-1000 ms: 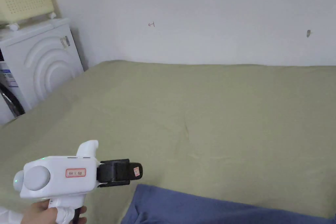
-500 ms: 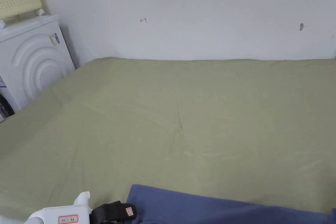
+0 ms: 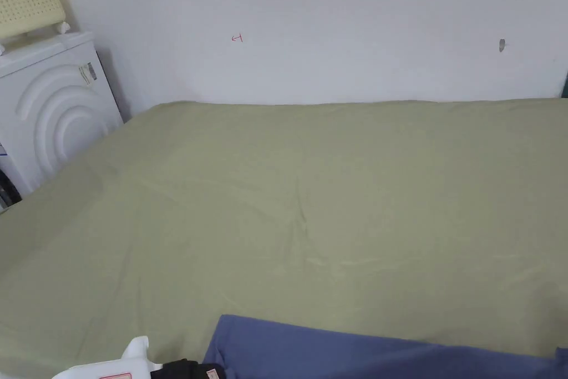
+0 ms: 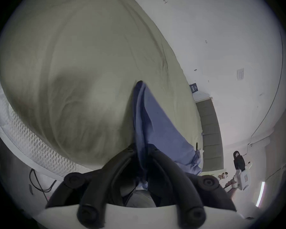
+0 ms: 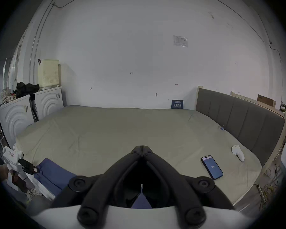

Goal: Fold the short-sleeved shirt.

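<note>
Blue short-sleeved fabric shirt [image 3: 355,349] lies at near edge of bed with olive-green sheet [image 3: 333,186]
Left gripper [image 4: 141,151] jaws clamped on a bunched fold of the shirt; right gripper [image 5: 141,148] jaws closed tip to tip, nothing visible between the tips, blue cloth showing below its base; black smartphone [image 5: 212,167] rests on sheet near grey padded headboard [image 5: 238,118]

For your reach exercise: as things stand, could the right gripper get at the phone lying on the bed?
Probably yes: the phone lies alone on the bare green sheet, nothing between it and the right gripper, whose jaws are shut and would need opening.
</note>
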The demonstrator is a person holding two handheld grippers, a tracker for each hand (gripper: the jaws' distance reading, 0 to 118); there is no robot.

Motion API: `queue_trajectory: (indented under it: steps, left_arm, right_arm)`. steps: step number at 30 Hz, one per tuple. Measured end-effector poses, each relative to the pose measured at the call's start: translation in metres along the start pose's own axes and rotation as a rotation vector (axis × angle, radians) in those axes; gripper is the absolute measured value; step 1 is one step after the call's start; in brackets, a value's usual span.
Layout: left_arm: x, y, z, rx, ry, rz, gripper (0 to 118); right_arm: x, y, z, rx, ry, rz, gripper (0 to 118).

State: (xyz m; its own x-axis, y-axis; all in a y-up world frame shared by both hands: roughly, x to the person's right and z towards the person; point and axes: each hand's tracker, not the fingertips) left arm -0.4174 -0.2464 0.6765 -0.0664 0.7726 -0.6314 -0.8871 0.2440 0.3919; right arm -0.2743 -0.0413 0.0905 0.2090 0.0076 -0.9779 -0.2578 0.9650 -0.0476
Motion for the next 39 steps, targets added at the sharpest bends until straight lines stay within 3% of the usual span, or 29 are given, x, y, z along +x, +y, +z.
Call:
queue_trajectory:
  steps: [1,6,13,17,21,22,25,26,28,31,33,34,35,37,39]
  left_arm:
    - [0.045,-0.014,0.007,0.014,-0.013,-0.018,12]
    - [0.108,-0.004,0.021,0.057,-0.13,-0.237,12]
    - [0.216,-0.029,-0.033,-0.123,-0.287,-0.546,12]
    - [0.247,-0.064,-0.095,-0.283,-0.284,-0.629,12]
    - [0.252,-0.09,-0.153,-0.387,-0.214,-0.628,13]
    - [0.249,-0.093,-0.167,-0.398,-0.195,-0.625,17]
    - [0.24,-0.097,-0.186,-0.36,-0.145,-0.523,70]
    - [0.234,-0.096,-0.187,-0.338,-0.149,-0.456,77]
    - [0.225,-0.091,-0.177,-0.316,-0.21,-0.319,77]
    - [0.212,-0.071,-0.148,-0.229,-0.333,-0.233,73]
    - [0.203,-0.064,-0.13,-0.136,-0.335,-0.241,60]
    - [0.199,-0.063,-0.127,-0.104,-0.301,-0.233,38]
    - [0.195,-0.062,-0.13,-0.103,-0.268,-0.214,0]
    - [0.198,-0.07,-0.133,-0.082,-0.204,-0.179,0]
    - [0.194,-0.075,-0.143,-0.147,-0.281,-0.137,0]
  right_arm:
    - [0.002,0.0,0.001,0.0,-0.002,-0.008,0]
    - [0.016,0.002,0.008,0.01,-0.022,-0.033,0]
    - [0.034,0.01,0.024,0.044,-0.059,-0.054,0]
    - [0.048,0.013,0.033,0.062,-0.085,-0.071,0]
    - [0.058,0.013,0.04,0.065,-0.112,-0.08,0]
    - [0.062,0.012,0.04,0.064,-0.119,-0.081,0]
    - [0.068,0.01,0.042,0.064,-0.13,-0.085,0]
    - [0.069,0.009,0.043,0.059,-0.133,-0.088,0]
    - [0.071,0.007,0.044,0.052,-0.137,-0.087,0]
    - [0.07,0.007,0.045,0.045,-0.14,-0.092,0]
    - [0.069,0.006,0.043,0.038,-0.125,-0.106,0]
    - [0.067,0.007,0.042,0.037,-0.117,-0.11,0]
    - [0.064,0.007,0.041,0.036,-0.11,-0.108,0]
    - [0.06,0.008,0.042,0.037,-0.097,-0.103,0]
    - [0.057,0.01,0.043,0.041,-0.072,-0.105,0]
